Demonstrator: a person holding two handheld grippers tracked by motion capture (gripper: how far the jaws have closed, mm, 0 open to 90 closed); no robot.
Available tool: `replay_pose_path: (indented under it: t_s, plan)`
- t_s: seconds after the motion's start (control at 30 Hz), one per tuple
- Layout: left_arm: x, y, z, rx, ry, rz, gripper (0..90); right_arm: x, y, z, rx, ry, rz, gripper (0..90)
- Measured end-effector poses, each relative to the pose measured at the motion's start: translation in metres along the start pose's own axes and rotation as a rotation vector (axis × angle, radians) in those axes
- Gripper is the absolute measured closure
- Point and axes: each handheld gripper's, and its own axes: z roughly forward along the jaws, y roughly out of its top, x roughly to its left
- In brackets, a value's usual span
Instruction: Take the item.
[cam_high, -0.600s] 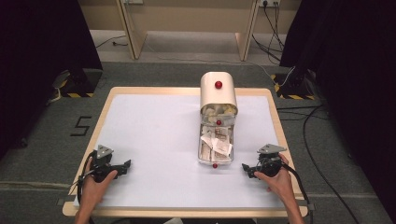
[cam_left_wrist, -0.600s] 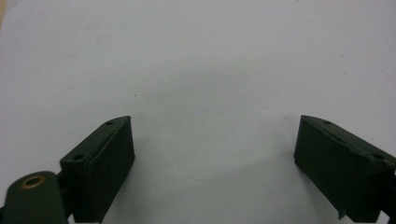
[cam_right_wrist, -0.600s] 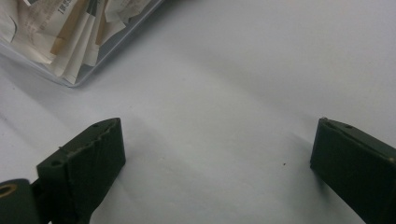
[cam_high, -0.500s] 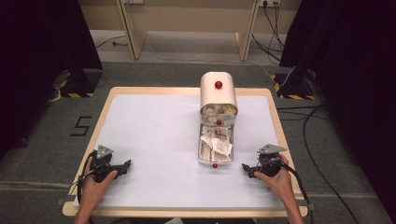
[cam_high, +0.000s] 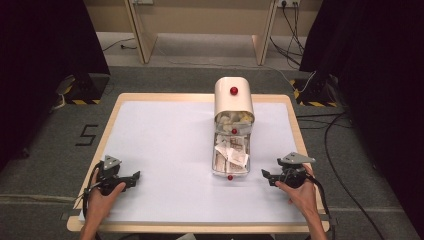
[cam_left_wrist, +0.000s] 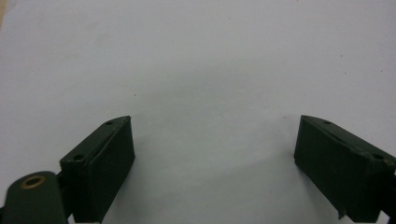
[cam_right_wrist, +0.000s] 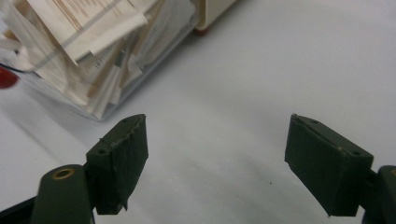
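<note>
My right gripper (cam_high: 266, 175) and left gripper (cam_high: 136, 176) rest released near the desk's (cam_high: 165, 135) front edge. The packet-filled drawer (cam_high: 231, 159) mid-desk looks light, slippery; I'd pinch its red knob (cam_high: 230, 177).

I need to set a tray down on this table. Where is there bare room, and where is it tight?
The widest bare patch lies between the left claw and the drawer box, reaching the table's far edge. It is crowded around the pulled-out drawer of paper packets, with the right claw close beside it.
</note>
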Motion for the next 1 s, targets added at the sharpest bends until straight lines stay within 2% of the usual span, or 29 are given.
replay_pose_path:
  t_s: [0.13,0.17,0.43,0.63,0.73,0.8,0.87,0.97,1.0]
  plan:
    - [0.000,0.000,0.000,0.000,0.000,0.000,11.3,0.002,0.004,-0.007,-0.032,0.002,-0.013,24.7]
    - [0.000,0.000,0.000,0.000,0.000,0.000,11.3,0.004,0.007,-0.012,-0.053,0.005,-0.013,26.9]
    - [0.000,0.000,0.000,-0.001,0.000,-0.001,11.3,0.013,0.019,-0.025,-0.106,0.025,-0.049,32.6]
    - [0.000,0.000,0.000,-0.001,-0.001,-0.001,11.3,0.029,0.035,-0.037,-0.159,0.063,-0.086,39.2]
    - [0.000,0.000,0.000,-0.001,-0.001,-0.001,11.3,0.035,0.040,-0.037,-0.167,0.073,-0.097,42.2]
    - [0.000,0.000,0.000,0.000,-0.001,-0.002,11.3,0.045,0.047,-0.037,-0.174,0.094,-0.134,45.5]
    - [0.000,0.000,0.000,-0.001,-0.001,-0.002,11.3,0.048,0.049,-0.037,-0.175,0.097,-0.143,46.1]
    - [0.000,0.000,0.000,0.000,0.000,-0.001,11.3,0.060,0.055,-0.032,-0.159,0.130,-0.199,49.1]
    - [0.000,0.000,0.000,0.000,0.000,-0.001,11.3,0.060,0.055,-0.032,-0.159,0.130,-0.199,49.1]
